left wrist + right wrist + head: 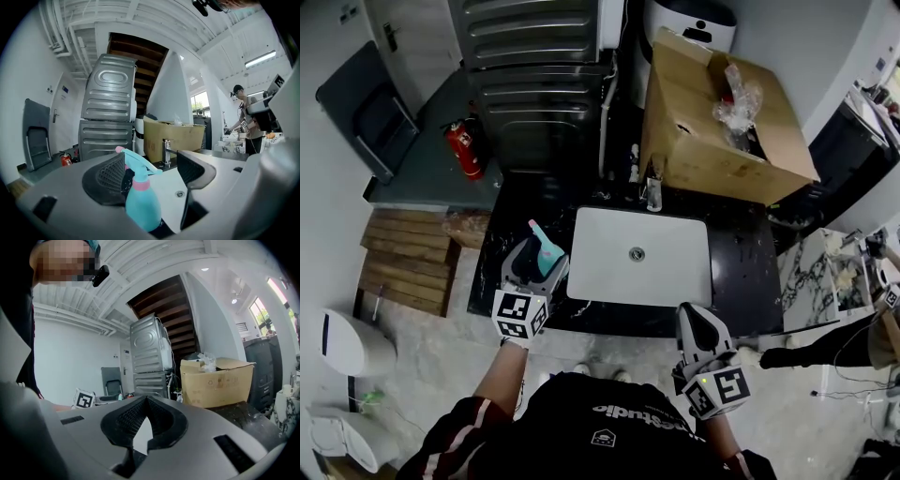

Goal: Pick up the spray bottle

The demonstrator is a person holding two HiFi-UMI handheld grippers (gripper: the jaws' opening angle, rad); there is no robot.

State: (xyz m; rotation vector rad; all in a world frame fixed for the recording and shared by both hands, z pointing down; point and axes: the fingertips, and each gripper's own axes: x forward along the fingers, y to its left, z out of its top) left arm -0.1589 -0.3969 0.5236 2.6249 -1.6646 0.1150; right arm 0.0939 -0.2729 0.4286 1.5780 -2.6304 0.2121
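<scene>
A teal spray bottle (140, 204) with a pink collar and a teal trigger head stands on the black counter (741, 272), just left of the white sink (675, 272). My left gripper (152, 164) is open, its jaws spread wide on either side of the bottle. The bottle stands close to the left pad (110, 178), and a clear gap shows to the right pad. In the head view the bottle (547, 251) shows between the jaws of the left gripper (536, 264). My right gripper (146, 401) is shut and empty, held at the counter's near edge (690, 311).
A faucet (653, 192) stands behind the sink. A big open cardboard box (712, 141) sits at the back right of the counter. Stacked grey machines (534, 66) and a red fire extinguisher (464, 150) are at the back left. A person (241, 122) stands far right.
</scene>
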